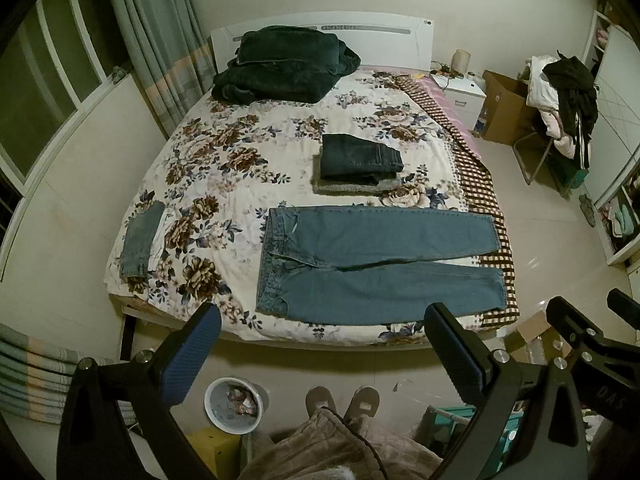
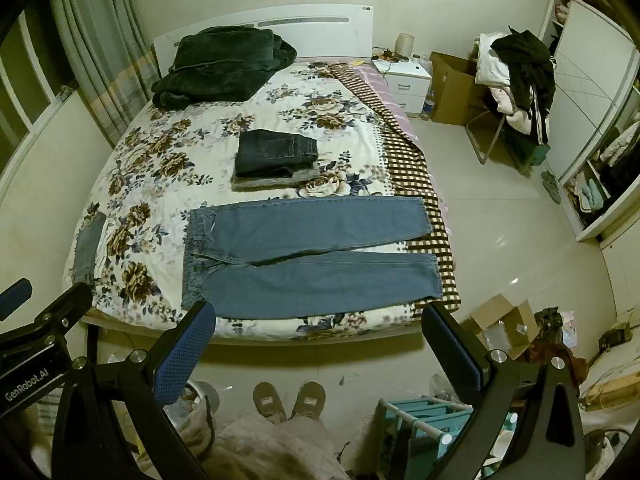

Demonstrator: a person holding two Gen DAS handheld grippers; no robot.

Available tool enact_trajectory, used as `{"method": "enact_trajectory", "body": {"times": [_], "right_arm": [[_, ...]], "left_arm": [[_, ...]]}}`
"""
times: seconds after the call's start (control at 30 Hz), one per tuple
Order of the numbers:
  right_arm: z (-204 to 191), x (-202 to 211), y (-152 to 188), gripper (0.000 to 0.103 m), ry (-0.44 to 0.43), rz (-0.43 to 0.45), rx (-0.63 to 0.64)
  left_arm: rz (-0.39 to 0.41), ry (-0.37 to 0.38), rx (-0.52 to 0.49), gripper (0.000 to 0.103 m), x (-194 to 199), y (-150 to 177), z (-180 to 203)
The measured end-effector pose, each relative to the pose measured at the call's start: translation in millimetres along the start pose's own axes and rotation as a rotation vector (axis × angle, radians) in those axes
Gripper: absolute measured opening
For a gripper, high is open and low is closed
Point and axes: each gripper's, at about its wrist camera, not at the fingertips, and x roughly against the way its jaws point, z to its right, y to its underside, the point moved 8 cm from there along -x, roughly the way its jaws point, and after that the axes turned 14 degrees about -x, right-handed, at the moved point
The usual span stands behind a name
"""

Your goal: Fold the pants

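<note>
Light blue jeans (image 1: pixel 372 264) lie flat and unfolded across the near end of the floral bed (image 1: pixel 224 184), waistband to the left, legs pointing right; they also show in the right wrist view (image 2: pixel 304 264). My left gripper (image 1: pixel 322 330) is open and empty, held above the bed's near edge, short of the jeans. My right gripper (image 2: pixel 318 328) is open and empty, also above the near edge. Part of the right gripper shows at the right of the left wrist view (image 1: pixel 580 328).
Folded dark jeans on a grey garment (image 1: pixel 360 160) lie mid-bed. A small folded denim piece (image 1: pixel 140 240) lies at the left edge. A dark blanket (image 1: pixel 280 64) sits by the headboard. A bin (image 1: pixel 234 404), boxes (image 2: pixel 504 328) and a clothes-piled chair (image 2: pixel 516 92) stand on the floor.
</note>
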Motion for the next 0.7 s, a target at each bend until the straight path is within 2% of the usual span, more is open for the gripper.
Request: {"method": "enact_trajectory", "body": {"times": [0.13, 0.17, 0.7], "right_arm": [[0, 1, -1, 0.103, 0.001, 0.0, 0.001], [1, 1, -2, 0.103, 0.001, 0.0, 0.0], [-2, 2, -3, 0.103, 0.001, -0.004, 0.0]], "left_arm": [[0.004, -0.006, -0.001, 0.103, 0, -1, -2], [0.004, -0.005, -0.001, 0.103, 0, -5, -12], [0.009, -0.011, -0.002, 0.103, 2, -9, -17]]}}
